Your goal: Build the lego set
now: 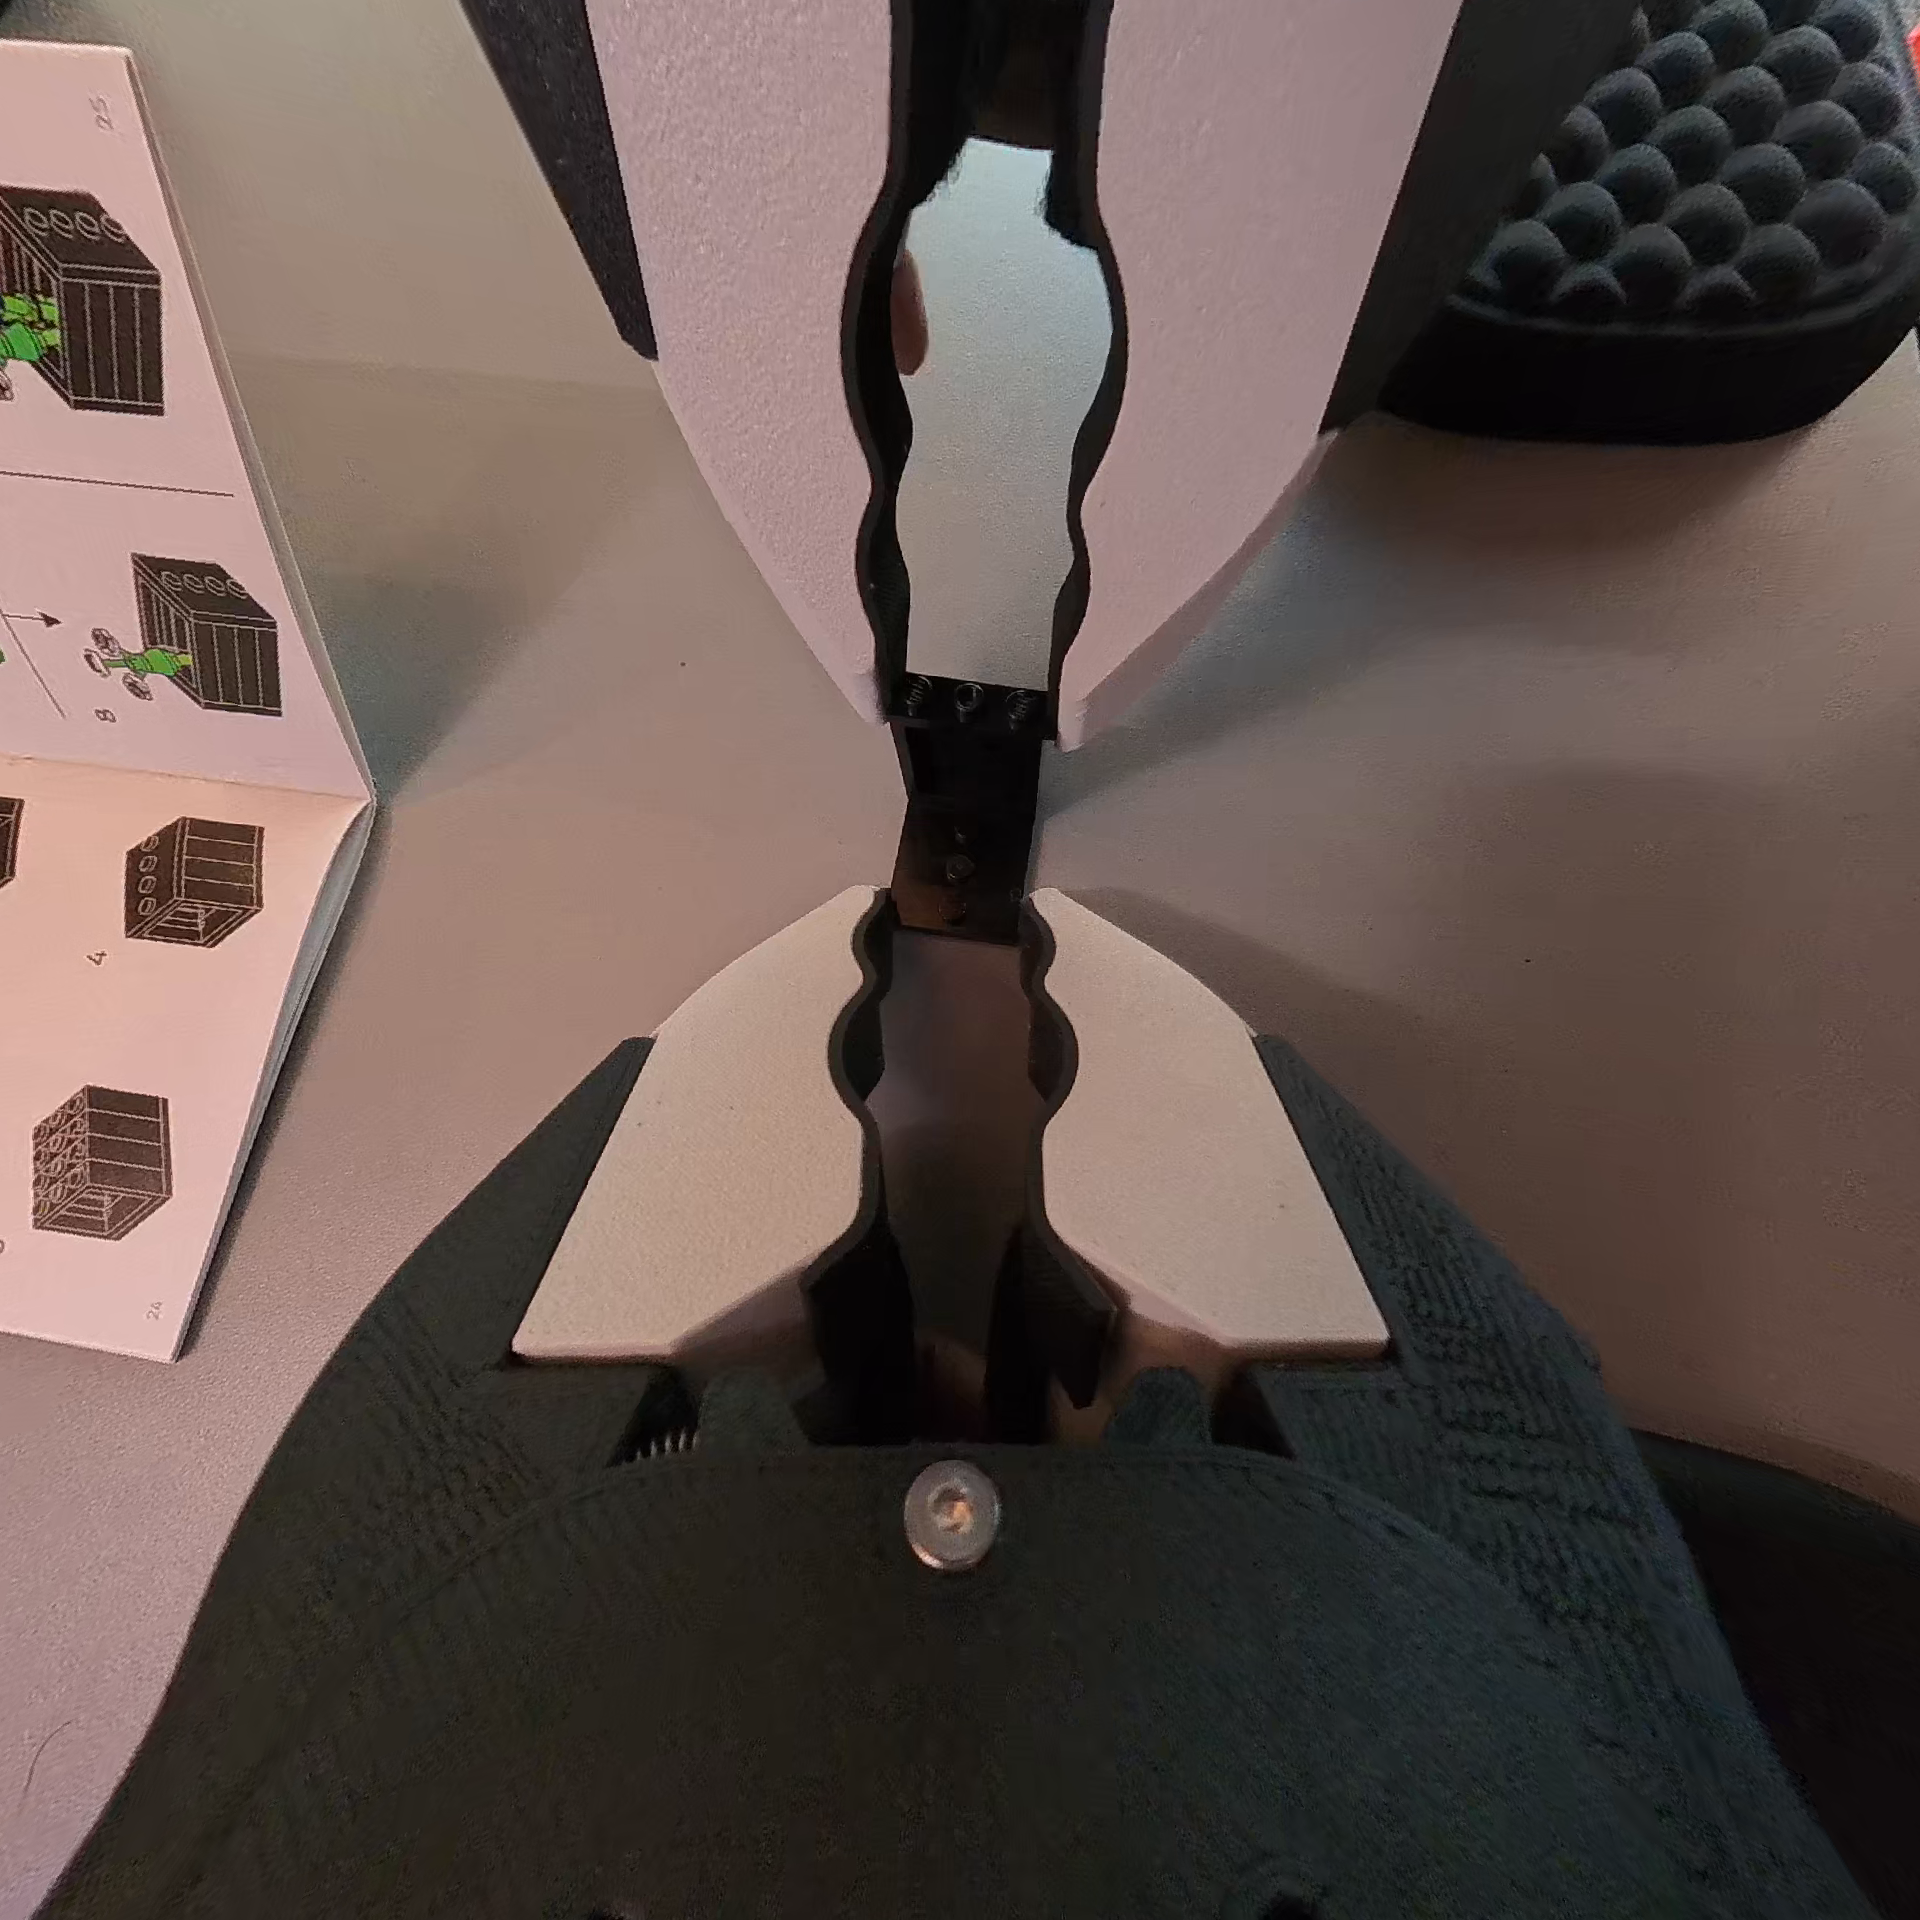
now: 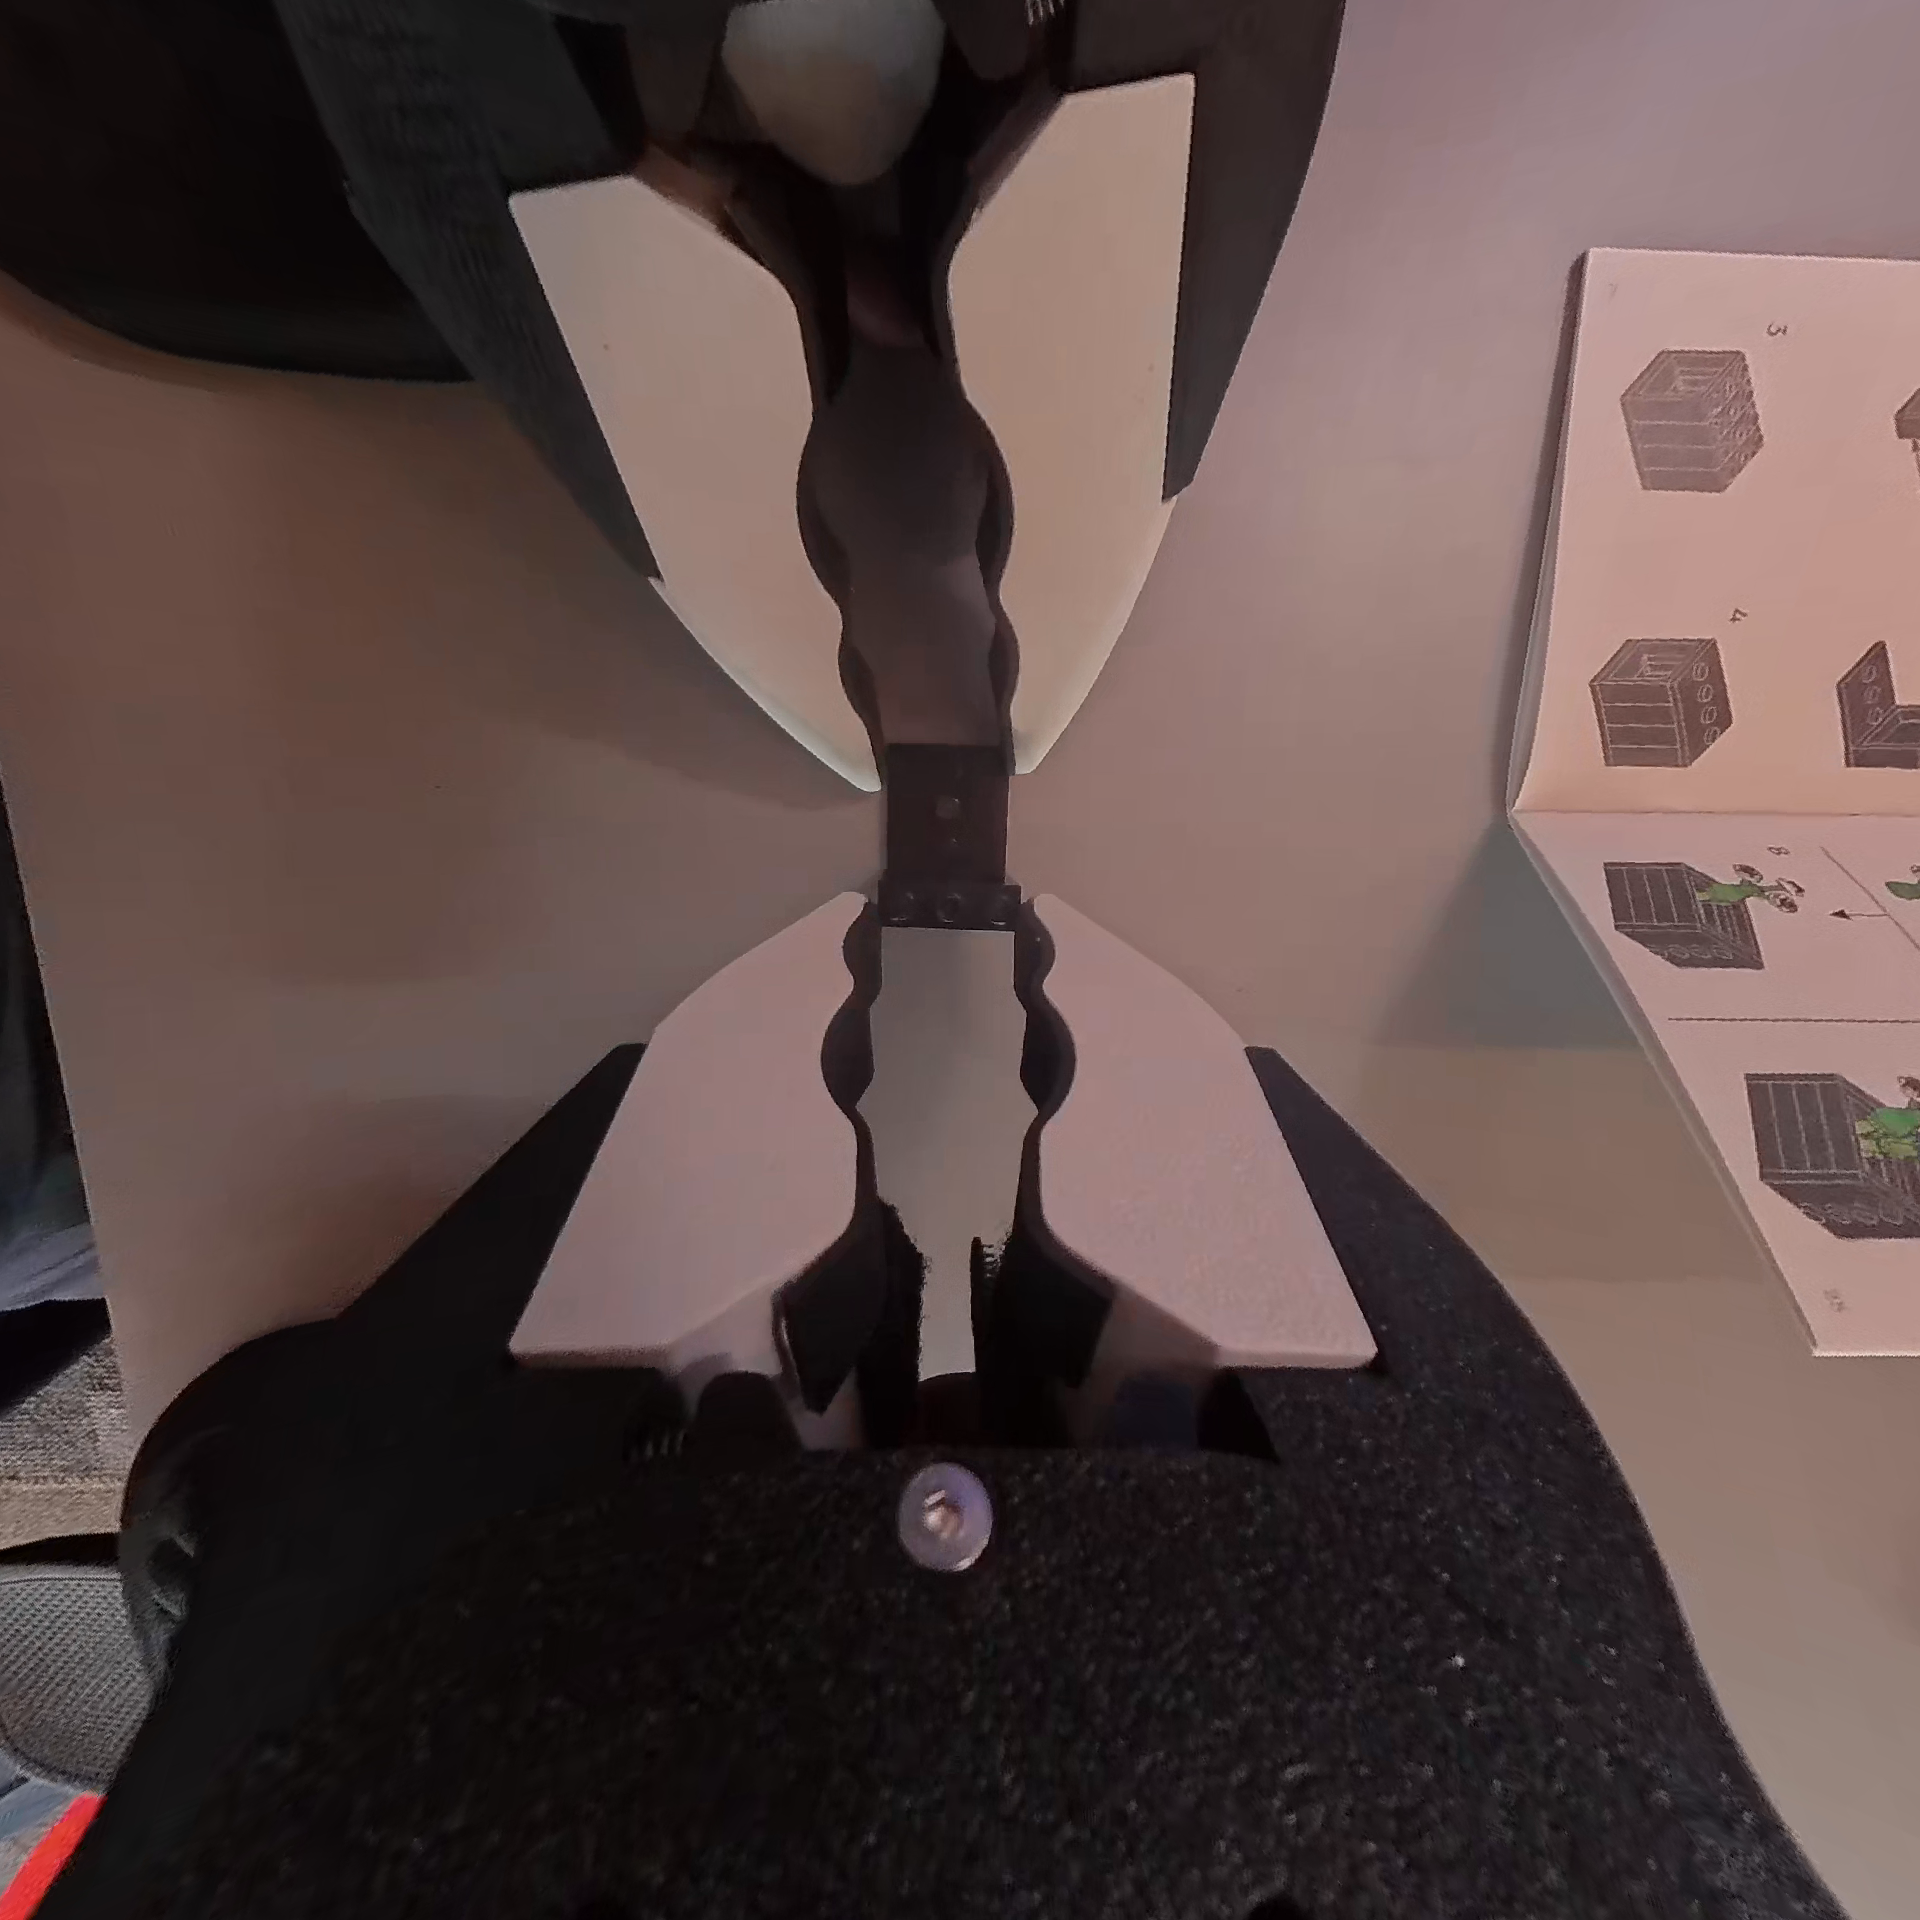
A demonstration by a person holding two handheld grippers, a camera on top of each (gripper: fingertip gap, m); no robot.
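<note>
Facing each other tip to tip above the grey table (image 1: 1455,935), the two grippers are bringing two black pieces together at the centre of both views. The left gripper (image 1: 956,920) is reaching from 6 o'clock in its own view, its jaws standing narrowly apart and pinching the near end of a black brick (image 1: 961,842), whose flat side with small marks is turning up toward the camera. The right gripper (image 2: 951,914) is closing just as narrowly on a black studded plate (image 2: 948,907), held crosswise so that its row of studs is showing; in the left wrist view this plate (image 1: 966,707) is sitting at 12 o'clock of the brick, touching or almost touching it. Holding each piece by its outer end is probably leaving the mating faces free, so the two can be pressed together in mid-air; whether they are already joined I cannot tell. An open instruction booklet (image 1: 156,727) is lying at 9 o'clock in the left view and at 3 o'clock (image 2: 1714,779) in the right, likely kept nearby for reference. A black dimpled foam pad (image 1: 1714,229) is resting at 1 o'clock in the left view.
</note>
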